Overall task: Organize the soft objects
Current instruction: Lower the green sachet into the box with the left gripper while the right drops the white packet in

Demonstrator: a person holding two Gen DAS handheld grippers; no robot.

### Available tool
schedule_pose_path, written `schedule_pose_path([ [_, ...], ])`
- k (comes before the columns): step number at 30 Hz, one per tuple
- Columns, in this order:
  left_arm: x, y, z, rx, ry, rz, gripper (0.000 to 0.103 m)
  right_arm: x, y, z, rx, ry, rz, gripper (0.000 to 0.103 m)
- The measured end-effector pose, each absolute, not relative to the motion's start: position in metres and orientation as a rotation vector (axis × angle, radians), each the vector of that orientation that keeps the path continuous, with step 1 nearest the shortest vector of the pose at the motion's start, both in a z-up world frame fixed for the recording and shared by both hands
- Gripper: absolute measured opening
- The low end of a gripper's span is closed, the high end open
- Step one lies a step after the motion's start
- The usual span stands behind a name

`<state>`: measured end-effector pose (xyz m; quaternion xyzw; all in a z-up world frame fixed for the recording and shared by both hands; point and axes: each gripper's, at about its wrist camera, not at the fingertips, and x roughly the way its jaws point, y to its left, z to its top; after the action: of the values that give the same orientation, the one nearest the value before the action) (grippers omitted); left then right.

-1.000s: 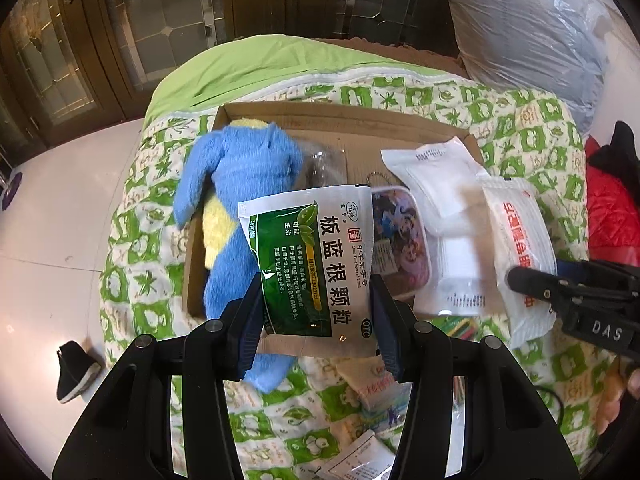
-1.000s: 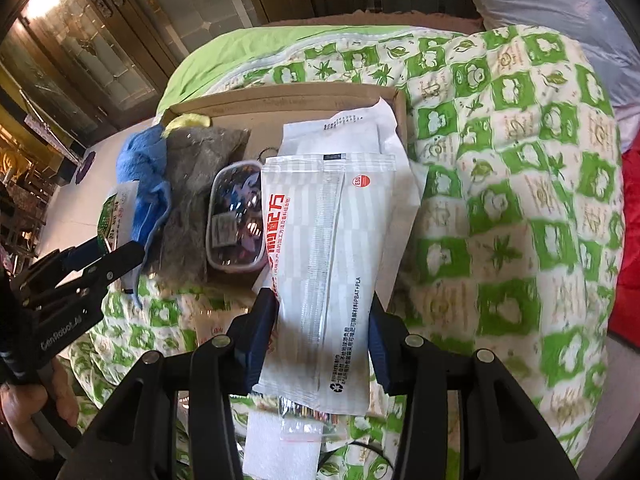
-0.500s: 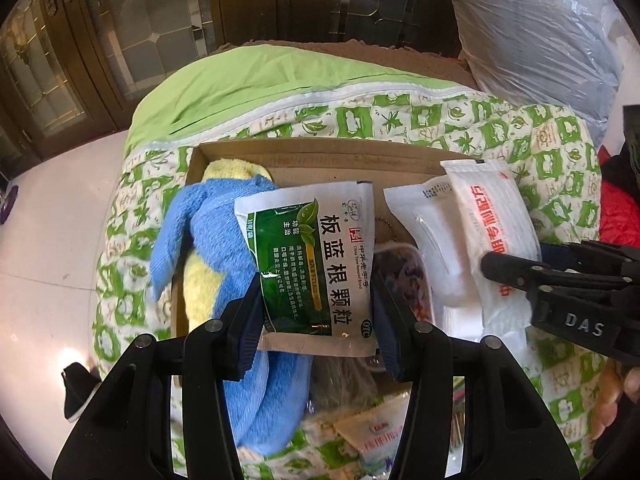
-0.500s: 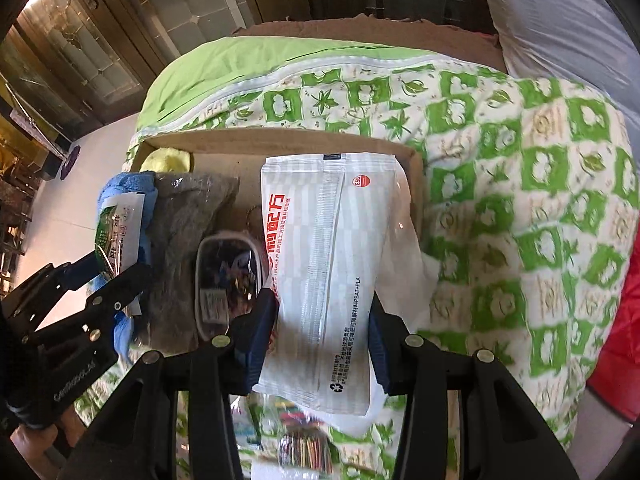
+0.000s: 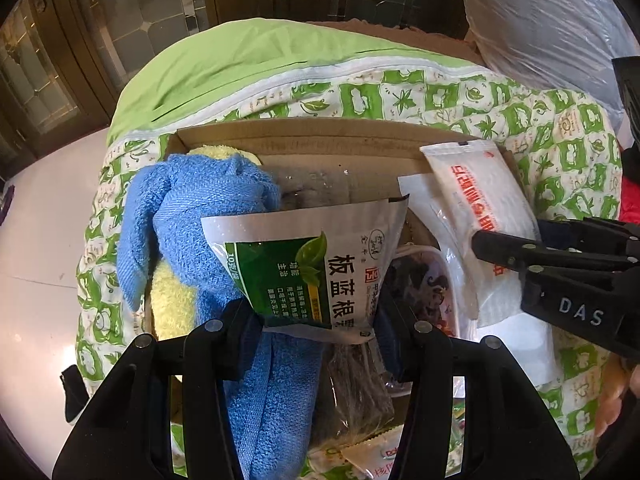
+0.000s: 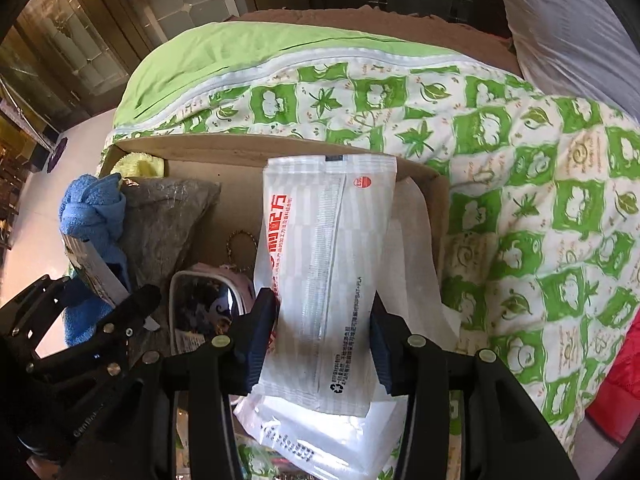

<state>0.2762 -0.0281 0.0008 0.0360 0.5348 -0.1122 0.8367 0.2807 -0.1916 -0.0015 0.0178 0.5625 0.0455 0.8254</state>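
Observation:
My left gripper is shut on a green and white medicine sachet and holds it over the cardboard box. My right gripper is shut on a white packet with red lettering, held over the box's right side. Inside the box lie a blue towel, a yellow cloth, a grey bag in clear wrap and a clear pouch with dark contents. A white bag lies under the white packet. The right gripper also shows in the left wrist view.
The box rests on a green and white patterned quilt over a bed. A large clear plastic bag stands at the back right. Something red lies at the right edge. White floor is on the left. Loose packets lie in front of the box.
Both grippers have moved forward and lower over the box, each still holding its packet. The green sachet has tilted to the right in the left gripper.

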Motion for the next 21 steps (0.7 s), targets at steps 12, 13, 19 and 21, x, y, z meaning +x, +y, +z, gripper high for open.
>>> schedule_pose_path([
  [12, 0.274, -0.027, 0.005, 0.041, 1.137, -0.236, 0.060, 0.280, -0.188, 0.008, 0.085, 1.122, 0.113, 0.070],
  [13, 0.273, -0.026, 0.006, 0.039, 1.134, -0.236, 0.063, 0.278, -0.189, 0.011, 0.087, 1.114, 0.113, 0.070],
  [19, 0.271, -0.026, 0.015, 0.050, 1.112, -0.238, 0.074, 0.265, -0.190, 0.026, 0.078, 1.066, 0.114, 0.071],
  [21, 0.269, -0.025, 0.017, 0.048, 1.107, -0.235, 0.074, 0.260, -0.189, 0.027, 0.080, 1.060, 0.117, 0.071],
])
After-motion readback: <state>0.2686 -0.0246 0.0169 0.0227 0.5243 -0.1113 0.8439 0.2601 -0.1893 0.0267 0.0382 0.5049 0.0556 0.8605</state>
